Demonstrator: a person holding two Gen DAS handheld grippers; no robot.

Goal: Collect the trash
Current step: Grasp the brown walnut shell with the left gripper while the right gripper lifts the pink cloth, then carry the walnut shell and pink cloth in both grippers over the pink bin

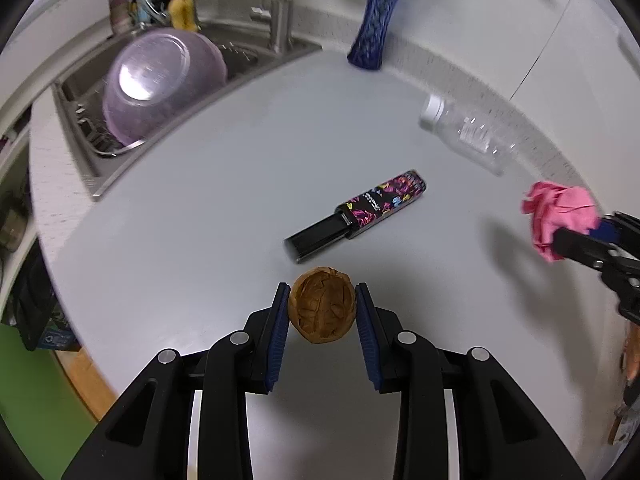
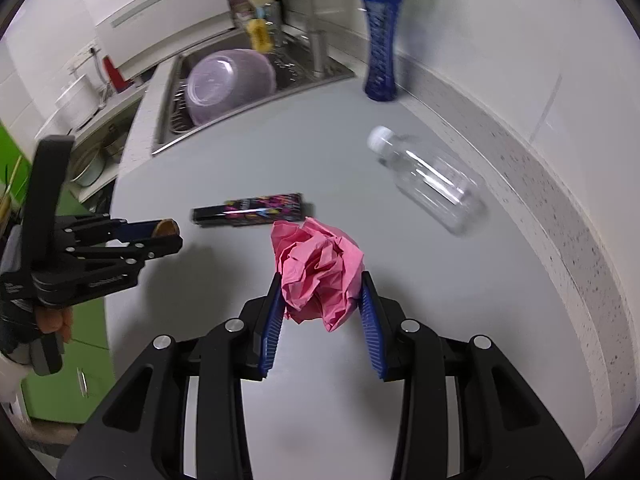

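Note:
My left gripper [image 1: 322,294] is shut on a brown crumpled paper ball [image 1: 322,310] and holds it above the grey counter [image 1: 180,220]. My right gripper [image 2: 322,284] is shut on a pink crumpled paper wad [image 2: 316,268], also lifted off the counter. The pink wad also shows at the right edge of the left wrist view [image 1: 558,216], and the left gripper with the brown ball shows at the left of the right wrist view [image 2: 166,227]. A black box with a colourful print [image 1: 356,214] and an empty clear plastic bottle [image 1: 468,134] lie on the counter beyond.
A blue vase [image 1: 374,20] stands at the back by the wall. A sink [image 1: 80,120] at the back left holds an upturned purple bowl [image 1: 160,80]. The counter's front edge [image 1: 72,356] runs at the left, with green cabinet fronts [image 2: 52,396] below.

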